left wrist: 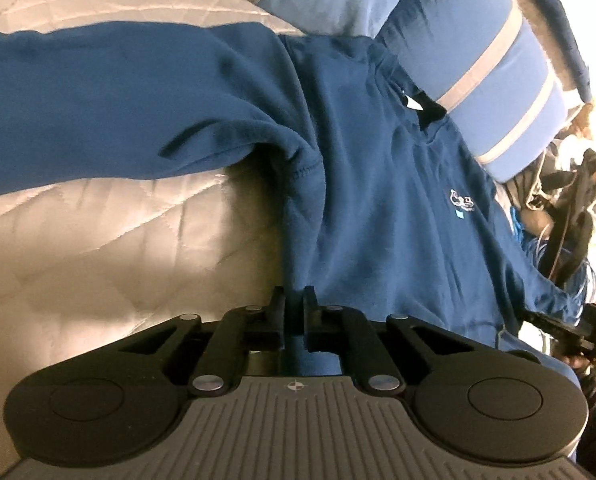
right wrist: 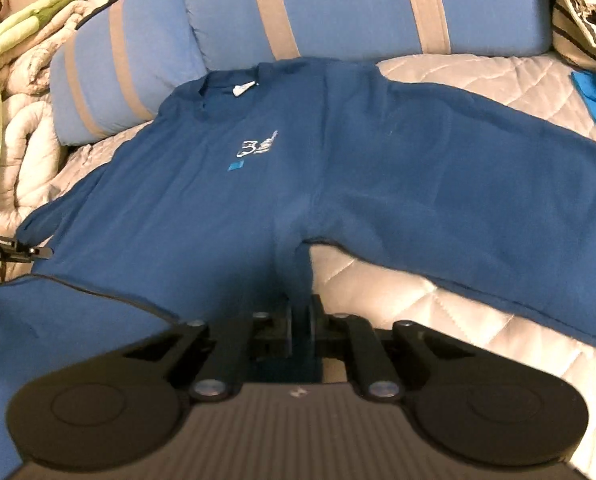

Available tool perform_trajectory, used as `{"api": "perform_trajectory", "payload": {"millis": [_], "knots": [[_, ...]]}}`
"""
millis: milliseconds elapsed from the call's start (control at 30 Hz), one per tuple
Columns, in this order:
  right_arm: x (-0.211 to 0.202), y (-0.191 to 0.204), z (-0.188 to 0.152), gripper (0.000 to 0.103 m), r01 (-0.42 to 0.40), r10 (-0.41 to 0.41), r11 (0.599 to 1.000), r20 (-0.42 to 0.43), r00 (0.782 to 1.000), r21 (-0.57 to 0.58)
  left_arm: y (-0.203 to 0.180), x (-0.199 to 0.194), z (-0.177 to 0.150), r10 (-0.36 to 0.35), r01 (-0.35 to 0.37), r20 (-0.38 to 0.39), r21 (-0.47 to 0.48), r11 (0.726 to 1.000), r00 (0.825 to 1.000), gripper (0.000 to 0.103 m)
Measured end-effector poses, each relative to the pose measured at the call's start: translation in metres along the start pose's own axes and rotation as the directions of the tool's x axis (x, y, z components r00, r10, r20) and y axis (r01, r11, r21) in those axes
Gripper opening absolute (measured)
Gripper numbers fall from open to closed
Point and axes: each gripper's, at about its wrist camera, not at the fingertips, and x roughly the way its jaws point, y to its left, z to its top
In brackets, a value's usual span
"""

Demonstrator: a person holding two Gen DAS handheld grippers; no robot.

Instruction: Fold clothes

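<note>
A dark blue sweatshirt (left wrist: 378, 184) with a small white chest logo (left wrist: 461, 202) lies face up on a quilted white bedspread (left wrist: 98, 240). It also shows in the right wrist view (right wrist: 218, 200), with one sleeve (right wrist: 478, 184) spread out to the right. My left gripper (left wrist: 295, 300) is shut on the sweatshirt's side edge below the armpit. My right gripper (right wrist: 299, 312) is shut on the sweatshirt's edge below the other armpit. The other gripper shows at the far edge of each view (left wrist: 562, 328) (right wrist: 2, 246).
Blue pillows with grey stripes (right wrist: 338, 8) lie behind the sweatshirt's collar. A pale quilt with a green cloth (right wrist: 14, 80) is piled at the left. Bags and cables (left wrist: 570, 200) sit beside the bed. A bright blue cloth (right wrist: 594, 96) lies at the right.
</note>
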Motion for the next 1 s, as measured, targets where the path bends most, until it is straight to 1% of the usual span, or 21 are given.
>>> {"api": "perform_trajectory", "payload": {"millis": [133,300,567,700,733,767,800,833,867,900,933,1000], "knots": [[-0.007,-0.001,-0.002,0.006,0.007,-0.007,1.0,0.003,1.0,0.007,0.001,-0.012,-0.005,-0.007,0.007,0.01,0.008,1.0,1.0,0.008],[-0.017,-0.009,-0.005,0.006,0.007,-0.006,1.0,-0.005,1.0,0.028,-0.001,-0.018,-0.014,0.01,-0.01,-0.005,0.041,0.999,1.0,0.007],[-0.022,-0.011,-0.01,0.006,0.019,-0.019,0.999,-0.009,1.0,0.029,-0.005,-0.021,-0.023,0.008,-0.007,-0.031,0.054,0.999,0.999,0.007],[-0.021,-0.007,-0.009,0.007,0.04,-0.04,0.999,-0.013,0.999,0.014,-0.009,-0.022,-0.022,0.017,-0.016,-0.011,0.058,0.998,1.0,0.008],[-0.022,-0.005,-0.008,0.016,0.052,-0.052,0.999,-0.015,0.999,0.006,-0.01,-0.023,-0.022,0.023,-0.023,-0.001,0.06,0.998,1.0,0.011],[-0.022,-0.003,-0.007,0.016,0.064,-0.064,0.998,-0.017,0.998,-0.003,-0.011,-0.025,-0.022,0.037,-0.037,0.016,0.06,0.998,0.999,0.011],[-0.023,-0.001,-0.006,0.039,0.076,-0.076,0.997,-0.019,0.997,-0.011,-0.011,-0.028,-0.022,0.044,-0.046,0.031,0.056,0.997,0.999,0.012],[-0.024,0.001,-0.004,0.055,0.088,-0.088,0.996,-0.019,0.996,-0.021,-0.011,-0.03,-0.022,0.053,-0.055,0.045,0.052,0.997,0.998,0.012],[-0.027,0.003,-0.003,0.065,0.1,-0.1,0.995,-0.012,0.995,-0.031,-0.012,-0.034,-0.023,0.064,-0.067,0.061,0.054,0.996,0.996,0.013],[-0.03,0.006,-0.001,0.082,0.111,-0.111,0.993,0.0,0.994,-0.04,-0.013,-0.037,-0.023,0.075,-0.079,0.076,0.055,0.995,0.994,0.02],[-0.034,0.008,0.0,0.089,0.122,-0.121,0.991,0.015,0.992,-0.049,-0.014,-0.041,-0.024,0.086,-0.091,0.092,0.057,0.994,0.992,0.028],[-0.04,0.012,0.003,0.089,0.136,-0.134,0.989,0.031,0.99,-0.061,-0.018,-0.051,-0.024,0.109,-0.12,0.14,0.073,0.99,0.984,0.035]]}}
